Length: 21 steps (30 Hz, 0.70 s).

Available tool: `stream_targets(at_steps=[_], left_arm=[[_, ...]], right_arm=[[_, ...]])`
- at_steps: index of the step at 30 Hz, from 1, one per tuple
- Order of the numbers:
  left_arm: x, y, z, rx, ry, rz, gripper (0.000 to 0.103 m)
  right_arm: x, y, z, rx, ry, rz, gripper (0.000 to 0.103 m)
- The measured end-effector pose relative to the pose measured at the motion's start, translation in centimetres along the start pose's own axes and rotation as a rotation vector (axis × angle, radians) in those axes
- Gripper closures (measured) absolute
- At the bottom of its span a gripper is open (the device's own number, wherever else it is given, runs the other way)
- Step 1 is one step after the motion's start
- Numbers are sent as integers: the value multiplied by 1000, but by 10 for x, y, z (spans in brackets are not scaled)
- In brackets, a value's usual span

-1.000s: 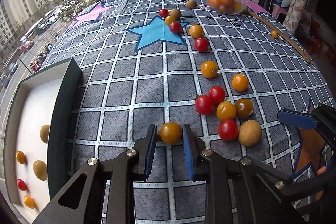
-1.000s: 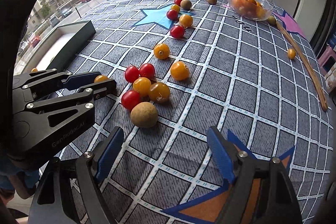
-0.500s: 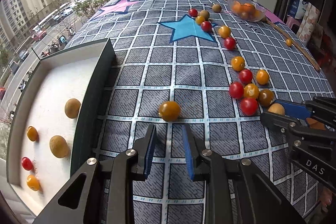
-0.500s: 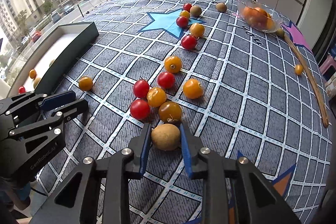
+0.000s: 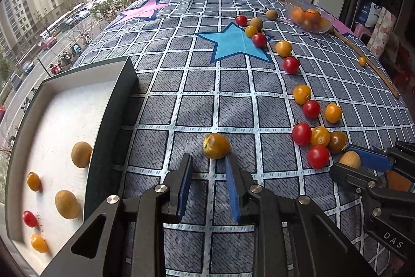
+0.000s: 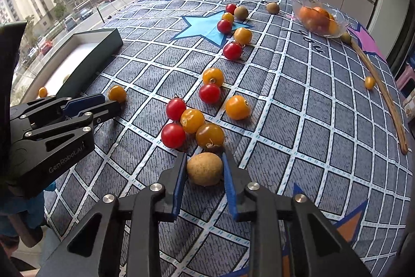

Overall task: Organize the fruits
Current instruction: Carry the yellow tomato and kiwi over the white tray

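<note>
Brown fruit in right claw — amber tomato touching behind.

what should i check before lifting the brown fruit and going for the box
1. Right gripper shut on the brown fruit: ok, a pad on each side of it.
2. Neighbours clear of the lift: not ok, a dark orange tomato sits right against the fruit's far side.
3. Left gripper holding anything: not ok, its jaws are shut with nothing between them; the orange tomato lies on the cloth just beyond its tips.
4. Room in the box: ok, only five fruits on its white floor.
5. Path to the box: cannot tell, the left gripper lies between.
</note>
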<state>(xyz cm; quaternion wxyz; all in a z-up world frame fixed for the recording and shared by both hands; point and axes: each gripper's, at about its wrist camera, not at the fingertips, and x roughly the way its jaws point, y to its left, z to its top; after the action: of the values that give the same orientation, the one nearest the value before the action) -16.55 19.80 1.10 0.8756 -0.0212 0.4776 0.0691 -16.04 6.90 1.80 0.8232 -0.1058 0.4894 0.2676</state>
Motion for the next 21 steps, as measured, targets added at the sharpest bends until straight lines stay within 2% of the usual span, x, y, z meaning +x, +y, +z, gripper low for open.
stream_targets(at_steps=[4,13,14,15,21], left_arm=[[4,-1,7,-3,2,-23,76],[7,-3,11,-2,-5,-24,76],[7,-2,10,-5,-4,-30,76],[6,-1,9,-7,-4,-36,81],[-2,1,-2,-33,-15,-95,81]], right_arm=[[0,-1,0,4,0,3,73],[1,-1,2,23,-10,8,73],[1,-2,1,27,-13,10,73],[0,-3,1,33,-16,14,74],[-5,-10,-4,84,-10,68,73]])
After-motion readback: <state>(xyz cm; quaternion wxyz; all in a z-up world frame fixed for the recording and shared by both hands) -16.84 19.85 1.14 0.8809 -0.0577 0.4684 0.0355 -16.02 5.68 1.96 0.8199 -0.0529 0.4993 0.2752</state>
